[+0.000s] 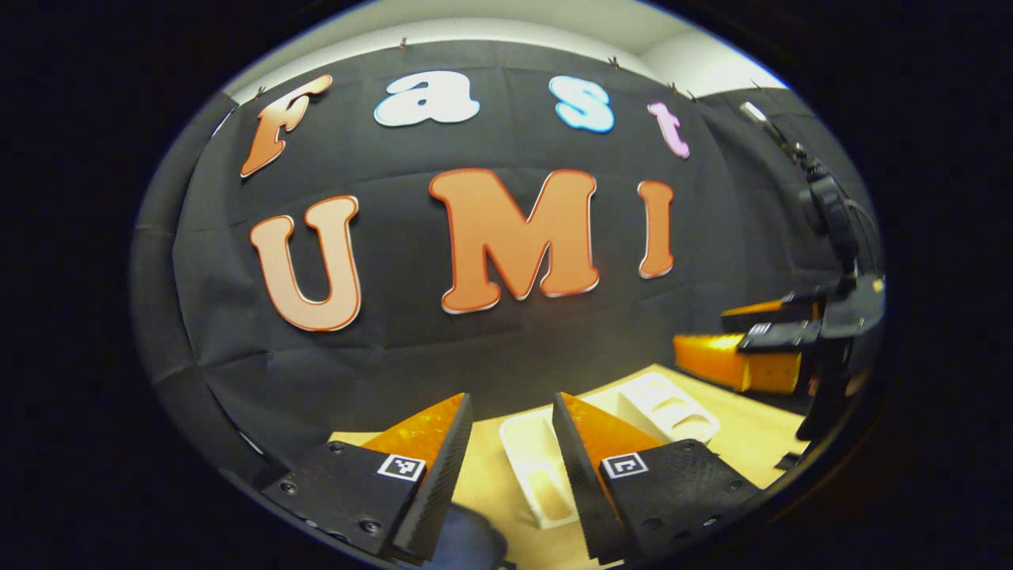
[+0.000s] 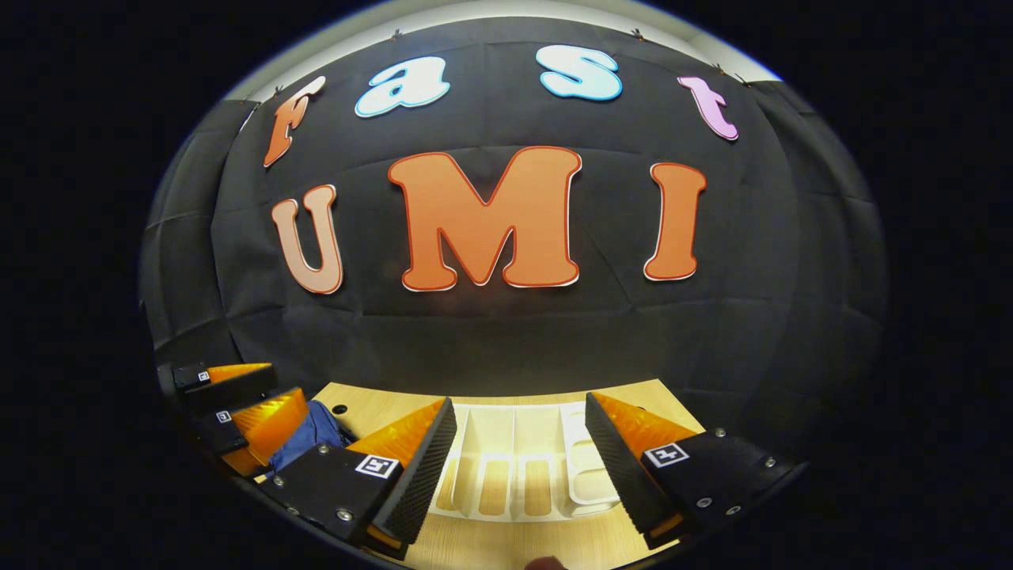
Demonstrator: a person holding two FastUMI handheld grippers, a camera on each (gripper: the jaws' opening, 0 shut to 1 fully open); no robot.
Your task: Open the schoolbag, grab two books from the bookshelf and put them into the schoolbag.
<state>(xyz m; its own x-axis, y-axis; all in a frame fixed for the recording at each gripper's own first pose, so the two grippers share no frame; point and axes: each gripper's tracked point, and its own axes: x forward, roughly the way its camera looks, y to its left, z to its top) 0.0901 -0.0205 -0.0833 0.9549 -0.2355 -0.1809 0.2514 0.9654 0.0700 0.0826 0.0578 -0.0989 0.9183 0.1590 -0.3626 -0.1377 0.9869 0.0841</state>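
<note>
Wooden table [image 2: 380, 404], white bookshelf [image 2: 514, 467], seemingly bookless.

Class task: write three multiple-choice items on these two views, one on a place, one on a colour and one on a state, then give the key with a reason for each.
1. In the right gripper view, where does the white rack stand?
A. on the wooden table, ahead between the tool's fingers
B. on the floor
C. hung on the wall

2. What colour is the schoolbag?
A. red
B. blue
C. green

3. How does the right tool stand?
A. shut on a book
B. shut on a strap
C. open, holding nothing

Key:
1 A, the rack rests on the wood between both fingers.
2 B, blue cloth shows at the left.
3 C, a wide gap parts the fingers.
</note>
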